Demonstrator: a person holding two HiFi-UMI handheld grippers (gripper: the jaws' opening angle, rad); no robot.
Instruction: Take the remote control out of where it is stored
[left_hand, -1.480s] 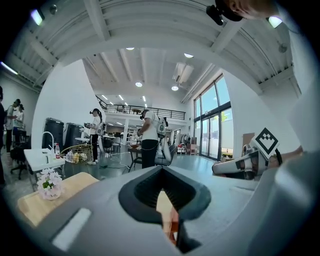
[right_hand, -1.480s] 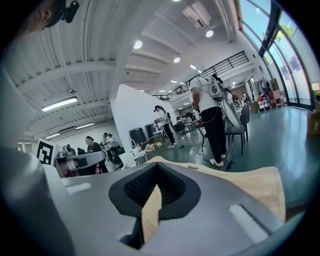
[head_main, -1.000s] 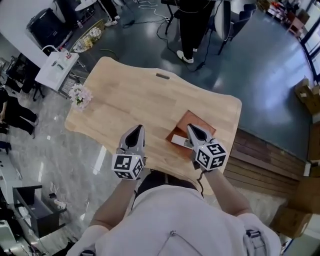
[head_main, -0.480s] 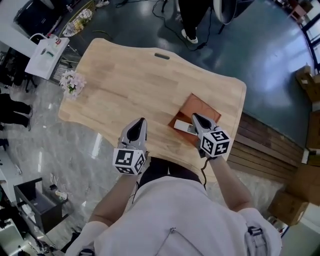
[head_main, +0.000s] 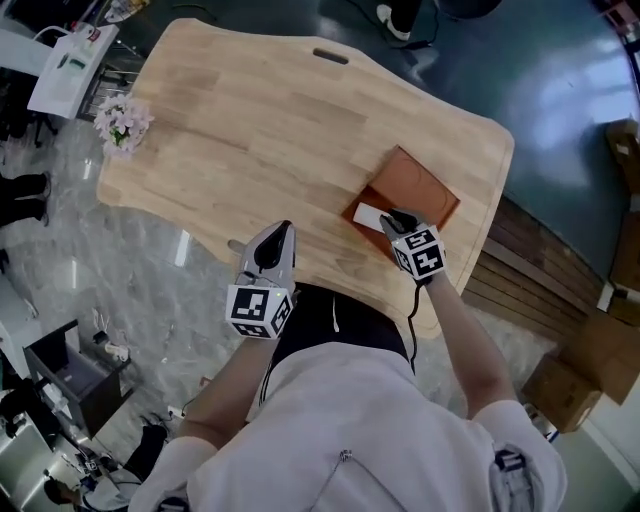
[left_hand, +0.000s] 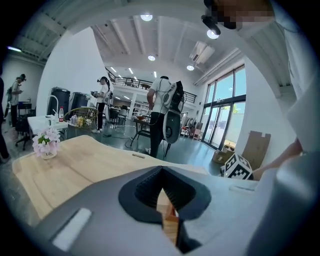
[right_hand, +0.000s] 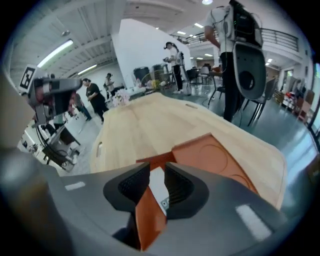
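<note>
Tray (head_main: 425, 185) sits on desk (head_main: 250, 130), close to its right edge. Remote control (head_main: 366, 214) lies in tray, at its near left corner. Right hand-held gripper (head_main: 393, 217) over tray's near edge, remote's end between its jaws. Left hand-held gripper (head_main: 283, 232) well left of tray, at desk's near edge. Flower pot (head_main: 122, 122) far left of tray, on desk's left corner.

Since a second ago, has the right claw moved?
Yes. The right claw has pushed forward over the orange tray's near edge, toward the remote.
</note>
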